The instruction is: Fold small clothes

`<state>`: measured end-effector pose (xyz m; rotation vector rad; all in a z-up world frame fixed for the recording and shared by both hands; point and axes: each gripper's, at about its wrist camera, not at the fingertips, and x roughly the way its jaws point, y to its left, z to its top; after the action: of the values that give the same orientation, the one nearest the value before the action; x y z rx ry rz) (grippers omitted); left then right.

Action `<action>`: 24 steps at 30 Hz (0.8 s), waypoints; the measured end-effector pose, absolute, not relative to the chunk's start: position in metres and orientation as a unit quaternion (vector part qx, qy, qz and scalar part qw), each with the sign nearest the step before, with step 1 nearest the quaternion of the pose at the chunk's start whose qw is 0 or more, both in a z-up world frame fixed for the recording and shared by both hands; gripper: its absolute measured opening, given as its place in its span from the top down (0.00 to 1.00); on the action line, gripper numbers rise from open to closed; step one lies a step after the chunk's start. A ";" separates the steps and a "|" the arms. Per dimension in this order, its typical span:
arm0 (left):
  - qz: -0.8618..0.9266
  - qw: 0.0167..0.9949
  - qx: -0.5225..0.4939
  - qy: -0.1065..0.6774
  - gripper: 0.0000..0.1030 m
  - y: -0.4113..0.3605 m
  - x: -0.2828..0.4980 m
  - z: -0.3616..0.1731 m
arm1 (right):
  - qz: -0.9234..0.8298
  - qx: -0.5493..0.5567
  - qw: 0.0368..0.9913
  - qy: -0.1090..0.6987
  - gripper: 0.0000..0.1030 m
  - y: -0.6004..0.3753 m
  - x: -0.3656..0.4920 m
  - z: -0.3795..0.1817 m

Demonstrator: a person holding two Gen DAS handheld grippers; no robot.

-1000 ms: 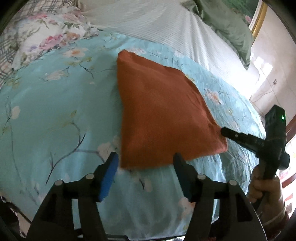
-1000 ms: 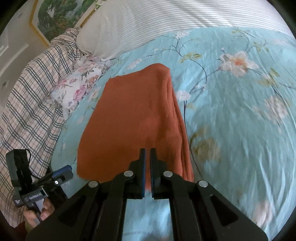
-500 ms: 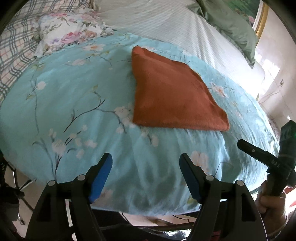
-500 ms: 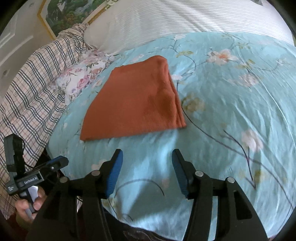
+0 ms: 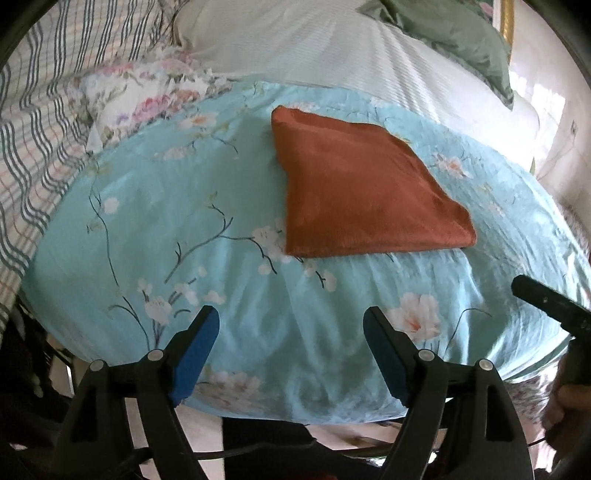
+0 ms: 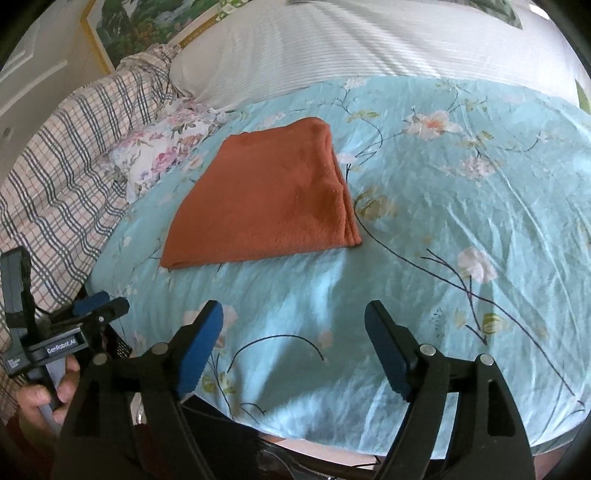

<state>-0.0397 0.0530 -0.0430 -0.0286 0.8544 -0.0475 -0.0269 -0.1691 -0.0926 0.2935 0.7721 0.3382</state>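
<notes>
A rust-orange cloth (image 5: 354, 188) lies folded flat on the light blue floral bed sheet (image 5: 177, 229); it also shows in the right wrist view (image 6: 269, 199). My left gripper (image 5: 291, 332) is open and empty, held back over the near edge of the bed, well short of the cloth. My right gripper (image 6: 293, 325) is open and empty too, near the bed's front edge. The left gripper's tip (image 6: 98, 306) shows at the lower left of the right wrist view, and the right gripper's tip (image 5: 546, 299) shows at the right of the left wrist view.
A floral pillow (image 5: 144, 99) and a plaid blanket (image 5: 33, 122) lie left of the cloth. A white striped cover (image 5: 332, 40) and a green pillow (image 5: 454, 33) lie behind it. A framed picture (image 6: 147, 29) hangs on the wall. The bed edge drops off below the grippers.
My right gripper let go of the cloth's near edge and opened. Both grippers pulled back from the cloth toward the bed's front edge. The cloth stays folded.
</notes>
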 end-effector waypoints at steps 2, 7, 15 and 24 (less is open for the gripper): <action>-0.027 0.912 -0.002 0.410 0.21 0.052 -0.042 -0.036 | 0.174 0.130 0.901 0.375 0.21 -0.167 -0.030 -0.084; -0.024 0.922 0.027 0.385 0.20 0.054 -0.049 0.001 | 0.209 0.091 0.906 0.357 0.09 -0.160 -0.031 -0.043; -0.006 0.916 0.065 0.395 0.12 0.042 -0.032 0.010 | 0.231 0.077 0.907 0.343 0.00 -0.155 -0.009 -0.020; 0.005 0.893 0.088 0.442 0.12 0.021 0.002 -0.022 | 0.224 0.102 0.878 0.411 0.00 -0.162 0.020 -0.073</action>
<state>0.0018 0.0214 -0.0223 0.1824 0.9162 0.0099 0.0204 -0.1625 -0.0728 0.2136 0.8581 0.4671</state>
